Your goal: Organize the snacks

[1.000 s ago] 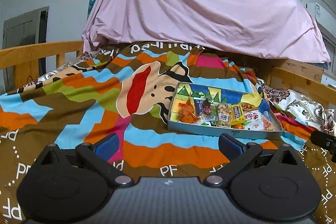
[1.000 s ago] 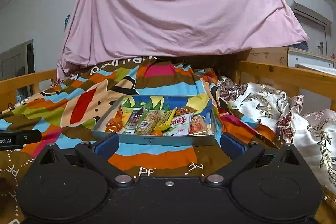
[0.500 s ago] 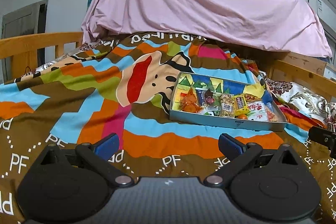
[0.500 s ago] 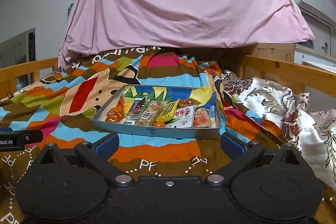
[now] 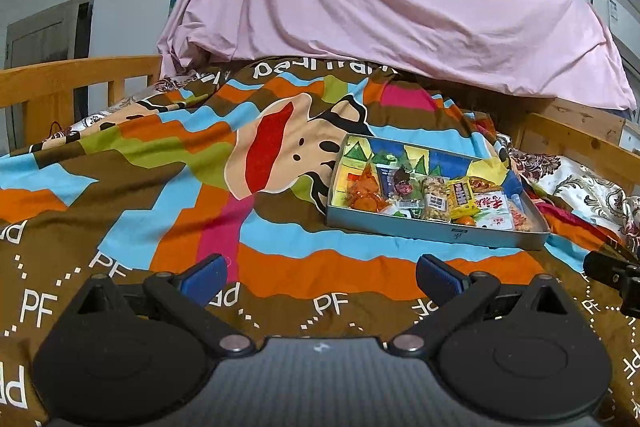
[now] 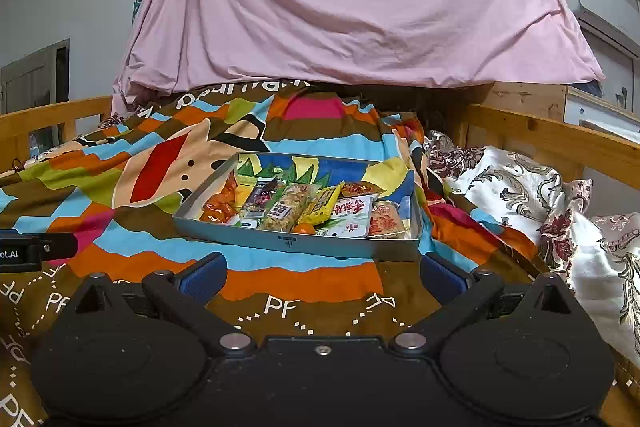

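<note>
The shallow metal tray [image 6: 296, 241] lies flat on the striped blanket [image 5: 120, 187], with its near rim straight and unobstructed. Open blanket separates it from both tools. The left gripper [image 5: 320, 277] has fingers spread wide and holds nothing; the right gripper [image 6: 322, 273] likewise (tray directly ahead). Crinkly snack packets [image 6: 352, 217] crowd the tray floor. Wooden rails [image 6: 552, 139] bound both sides; a pink sheet [image 6: 352, 7] drapes behind.
</note>
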Tool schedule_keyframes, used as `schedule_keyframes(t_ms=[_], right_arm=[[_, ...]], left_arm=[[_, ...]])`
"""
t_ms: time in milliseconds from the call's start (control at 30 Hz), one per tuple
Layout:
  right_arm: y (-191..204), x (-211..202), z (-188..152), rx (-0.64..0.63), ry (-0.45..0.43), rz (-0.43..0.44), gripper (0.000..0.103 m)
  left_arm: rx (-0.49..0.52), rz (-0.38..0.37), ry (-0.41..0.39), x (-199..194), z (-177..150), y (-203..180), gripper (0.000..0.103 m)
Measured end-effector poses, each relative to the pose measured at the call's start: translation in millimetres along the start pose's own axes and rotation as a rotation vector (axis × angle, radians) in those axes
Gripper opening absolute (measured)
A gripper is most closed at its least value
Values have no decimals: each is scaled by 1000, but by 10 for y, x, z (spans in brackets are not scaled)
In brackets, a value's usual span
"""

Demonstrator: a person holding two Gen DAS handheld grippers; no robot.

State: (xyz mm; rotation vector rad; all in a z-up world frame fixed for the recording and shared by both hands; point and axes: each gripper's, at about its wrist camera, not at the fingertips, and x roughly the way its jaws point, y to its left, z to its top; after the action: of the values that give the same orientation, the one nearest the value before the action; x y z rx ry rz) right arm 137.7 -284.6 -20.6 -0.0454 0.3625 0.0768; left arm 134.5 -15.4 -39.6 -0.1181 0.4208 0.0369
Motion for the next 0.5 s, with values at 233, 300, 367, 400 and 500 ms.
schedule_keyframes(t_ms=[233,300,367,400,500], right_arm=[[3,2,0,0,1,0,102],[3,3,-2,-1,1,0,102],[5,2,2,-1,1,-1,102],[6,3,1,-1,1,-1,102],[5,7,-6,-2,3,0,102]], left_arm=[[8,2,4,5,-13,5,103],[8,2,6,5,-15,8,103],[6,4,8,3,-20,13,103],[6,5,9,3,-20,14,103],[7,4,10,7,-15,11,103]])
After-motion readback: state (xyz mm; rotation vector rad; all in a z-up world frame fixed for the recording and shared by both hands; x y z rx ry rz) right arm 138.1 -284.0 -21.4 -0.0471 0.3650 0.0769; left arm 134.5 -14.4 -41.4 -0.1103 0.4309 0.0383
